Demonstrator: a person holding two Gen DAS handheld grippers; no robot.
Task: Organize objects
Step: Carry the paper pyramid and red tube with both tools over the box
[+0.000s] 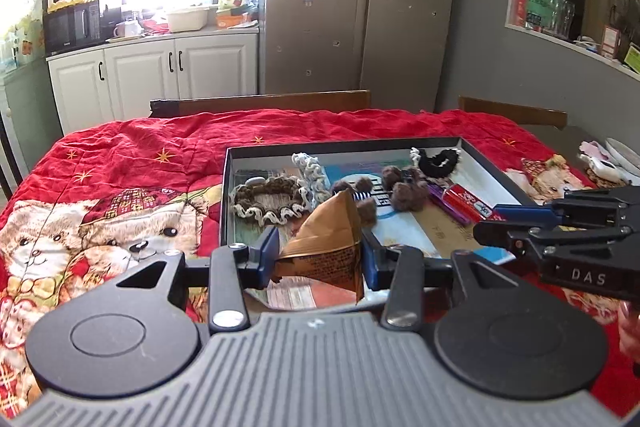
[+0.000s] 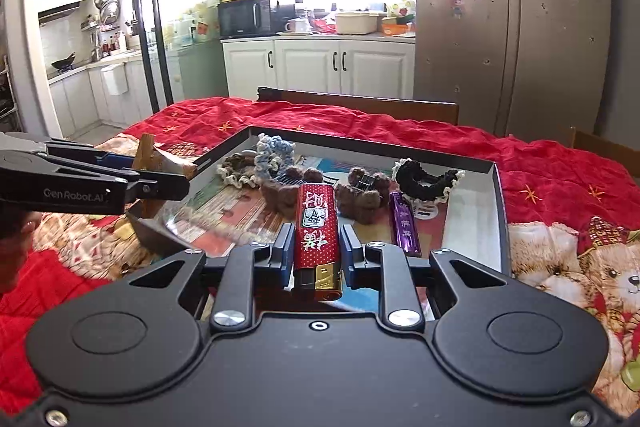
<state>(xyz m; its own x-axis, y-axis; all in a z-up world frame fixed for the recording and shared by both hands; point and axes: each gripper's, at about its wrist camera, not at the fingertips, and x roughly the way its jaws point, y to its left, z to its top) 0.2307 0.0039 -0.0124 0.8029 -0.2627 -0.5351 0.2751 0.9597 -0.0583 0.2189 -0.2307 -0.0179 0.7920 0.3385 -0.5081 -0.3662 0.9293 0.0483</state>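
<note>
A: Red lighter [image 2: 318, 227], right wrist view: it sits lengthwise between the fingers of the right claw [image 2: 316, 259], clamped at its sides, metal head towards the camera. It hangs above the near part of the shallow box [image 2: 498, 187], probably so that it can be carried clear of the other contents.

B: And what lies around it?

A: At 1 o'clock from it, one purple lighter [image 2: 404, 223] lies on the box floor. At 12 o'clock, two brown fuzzy hair clips [image 2: 362, 197]; at 2 o'clock, one black scrunchie [image 2: 426, 177]; at 11 o'clock, one pale blue scrunchie [image 2: 274, 151] and one brown frilled scrunchie [image 2: 236, 169]. At 9 o'clock the left claw [image 2: 140, 163] enters, clamped on a brown packet [image 2: 168, 157] held over the box's left edge.

B: Left wrist view?

A: The left claw [image 1: 320, 251] grips the brown packet [image 1: 328, 243] by both sides, raised above the box [image 1: 226, 187], which rests on a red bear-print cloth [image 1: 120, 155] over the desk. At 3 o'clock the right claw [image 1: 520, 215] holds the red lighter [image 1: 468, 203] by its end.

B: Count by kind?

A: Two lighters, three scrunchies, two fuzzy clips, one packet. Each claw holds one item aloft, seemingly for sorting.
</note>
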